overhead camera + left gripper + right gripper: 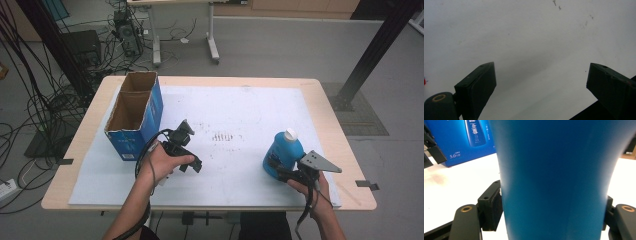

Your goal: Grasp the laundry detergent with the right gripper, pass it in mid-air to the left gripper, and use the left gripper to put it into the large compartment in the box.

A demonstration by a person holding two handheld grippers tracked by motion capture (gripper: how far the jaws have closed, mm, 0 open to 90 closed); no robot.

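Observation:
A blue bottle [284,150] with a white cap stands upright at the right of the white mat [240,102]. My right gripper [275,167] reaches it from the near side. In the right gripper view the blue bottle [554,182] stands between the jaws of the right gripper [552,212], and both pads press on its sides. My left gripper [192,147] is held over the middle-left of the mat. In the left gripper view, the left gripper [541,77] has its jaws wide apart with bare mat between them.
An open blue cardboard box [135,117] stands at the mat's left edge, its printed side in the right gripper view as the blue cardboard box [461,140]. Dark scuff marks [222,136] dot the mat's middle. The wooden table [330,115] borders the mat; cables and table legs lie beyond.

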